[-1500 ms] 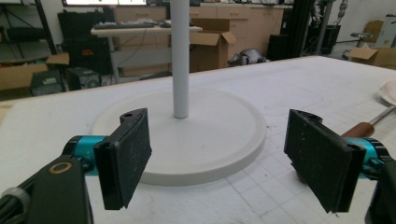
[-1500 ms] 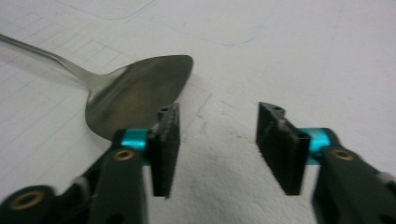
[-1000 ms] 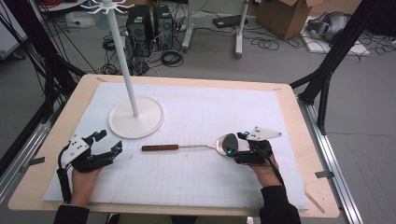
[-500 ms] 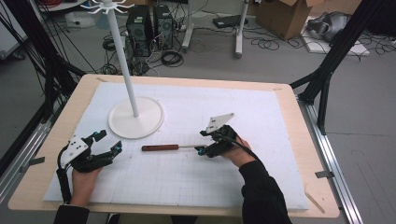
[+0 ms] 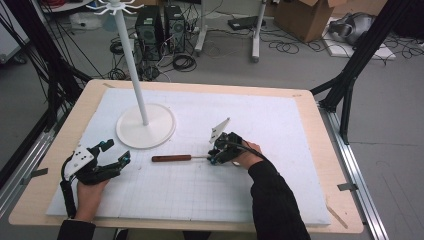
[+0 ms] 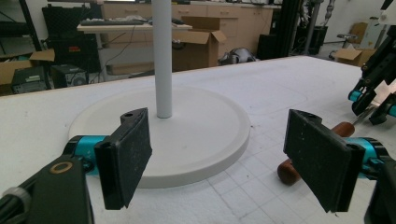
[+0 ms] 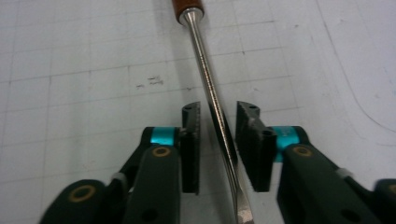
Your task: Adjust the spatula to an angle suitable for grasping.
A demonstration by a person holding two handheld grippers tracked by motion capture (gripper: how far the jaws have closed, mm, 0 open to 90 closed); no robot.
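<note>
A utensil [image 5: 182,158] with a rounded reddish-brown wooden handle and a slim polished steel shank lay flat on the white gridded mat [image 5: 280,125] covering the pale wooden table [image 5: 335,165], near the table's middle and just in front of the stand. The right tool [image 5: 214,156] sat low over the shank end, its two flat black jaws with textured pads and teal collars set to either side of the steel [image 7: 212,93]; a narrow gap showed on each side, so the jaws straddled the shank without clamping it. The utensil's head was hidden under that tool, and its form could not be determined. The left tool [image 5: 116,154] rested on the mat at the near left corner, its jaws spread wide with nothing between them; its rough, speckled pads [image 6: 133,154] faced each other. The stand [image 5: 145,122] comprised a smooth white disc base [image 6: 196,126] and a round white pole, apparently topped by small hooks.
</note>
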